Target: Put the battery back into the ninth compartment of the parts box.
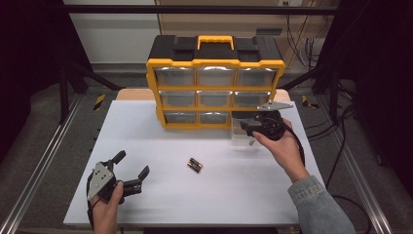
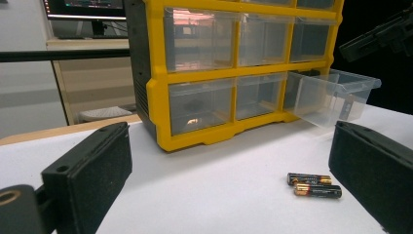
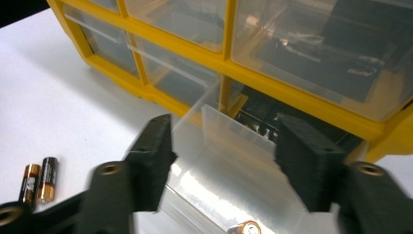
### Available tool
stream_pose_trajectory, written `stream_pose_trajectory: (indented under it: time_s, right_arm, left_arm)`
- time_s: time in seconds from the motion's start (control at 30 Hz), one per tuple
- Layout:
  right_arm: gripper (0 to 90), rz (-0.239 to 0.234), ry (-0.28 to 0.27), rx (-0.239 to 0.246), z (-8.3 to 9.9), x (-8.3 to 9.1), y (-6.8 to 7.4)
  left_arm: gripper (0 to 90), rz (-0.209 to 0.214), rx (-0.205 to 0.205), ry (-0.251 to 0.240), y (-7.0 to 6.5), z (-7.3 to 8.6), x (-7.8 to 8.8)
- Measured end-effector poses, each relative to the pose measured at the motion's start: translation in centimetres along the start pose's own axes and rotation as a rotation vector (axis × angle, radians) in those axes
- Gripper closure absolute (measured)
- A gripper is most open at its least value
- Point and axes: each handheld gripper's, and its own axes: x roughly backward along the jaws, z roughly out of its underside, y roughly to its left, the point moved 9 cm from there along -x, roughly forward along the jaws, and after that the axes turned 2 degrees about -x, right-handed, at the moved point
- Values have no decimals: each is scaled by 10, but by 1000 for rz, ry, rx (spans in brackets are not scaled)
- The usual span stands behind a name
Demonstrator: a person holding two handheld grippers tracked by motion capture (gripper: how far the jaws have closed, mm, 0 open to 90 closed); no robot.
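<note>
Right tool: your right tool point(image 1: 249, 127) hovers at the pulled-out clear drawer point(image 1: 242, 136) in the bottom right slot of the yellow organiser point(image 1: 214, 87). In the right gripper view its jaws stand apart on either side of the drawer's front wall point(image 3: 234, 134), and they press on nothing.
Drawer: it juts out over the white desk point(image 1: 204, 195), low at the organiser's right corner (its other drawers sit shut). In the left gripper view you see it point(image 2: 331, 95) sticking out at an angle.
Battery in drawer: one battery end point(image 3: 246, 228) shows in the drawer, between and just below your right jaws.
Loose batteries: two batteries point(image 1: 195, 165) lie side by side, touching, on the desk in front of the organiser, well apart from the right tool, nearer the left.
Left tool: your left tool point(image 1: 130, 168) rests low at the near left of the desk, jaws wide apart and holding nothing. The pair of batteries point(image 2: 314, 185) lies ahead of it, close to the right-hand jaw in the left gripper view.
</note>
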Motion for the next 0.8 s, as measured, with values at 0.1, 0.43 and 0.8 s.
stream_pose_trajectory:
  time_s: [0.1,0.43,0.8]
  right_arm:
    - [288,-10,-6,7,-2,0,8]
    - [183,-25,12,22,-2,-7,33]
    - [168,-61,18,68,-2,-17,69]
  left_arm:
    - [19,0,3,-1,0,0,0]
    - [18,0,7,-5,0,-1,0]
    - [18,0,4,-5,0,-1,0]
